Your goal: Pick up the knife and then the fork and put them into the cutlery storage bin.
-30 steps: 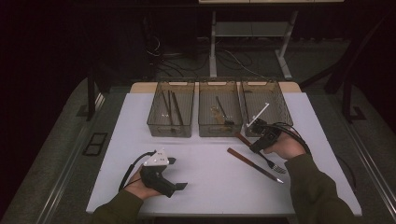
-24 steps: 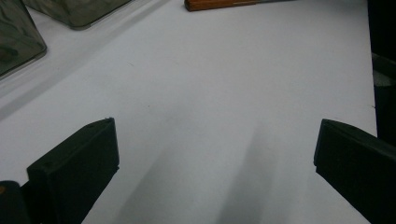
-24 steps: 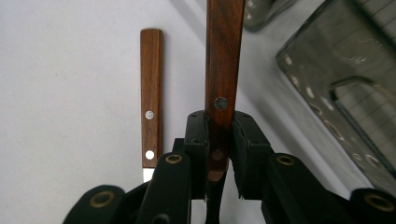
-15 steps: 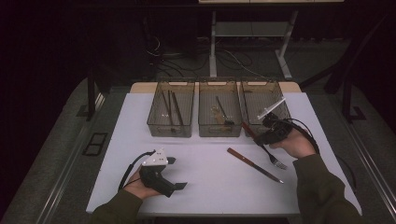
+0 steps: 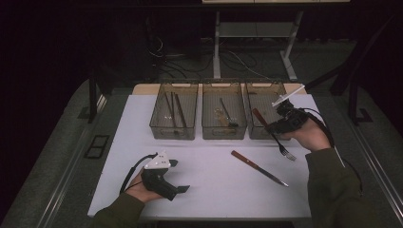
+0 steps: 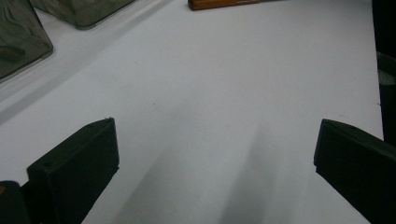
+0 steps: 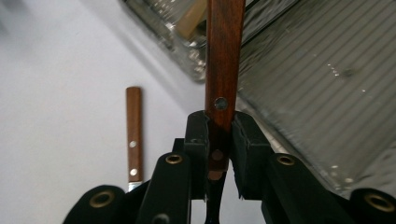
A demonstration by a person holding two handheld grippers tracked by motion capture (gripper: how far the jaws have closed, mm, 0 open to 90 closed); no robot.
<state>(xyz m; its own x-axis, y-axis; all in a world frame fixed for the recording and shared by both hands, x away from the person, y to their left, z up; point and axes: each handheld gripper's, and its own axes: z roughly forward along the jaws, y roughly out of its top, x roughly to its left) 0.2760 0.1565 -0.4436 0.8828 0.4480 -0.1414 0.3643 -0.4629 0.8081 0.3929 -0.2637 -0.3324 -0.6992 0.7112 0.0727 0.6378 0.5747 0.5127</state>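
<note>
Lab: dark room, cabled floor (image 5: 180, 66), white test table (image 5: 209, 190)

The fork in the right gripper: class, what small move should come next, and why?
Probably carry the fork over the rightmost bin and lower it in. The right gripper is clamped on its wooden handle, lifted off the table beside that bin, tines hanging down. The left gripper rests open on the table.

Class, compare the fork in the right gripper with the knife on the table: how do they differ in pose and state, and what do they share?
The fork is clamped by its handle in the right gripper, lifted and tilted near the right-hand bin; the knife lies flat on the white table, untouched. The fork ends in tines; the knife ends in a narrow blade. Both have brown wooden handles with rivets.
</note>
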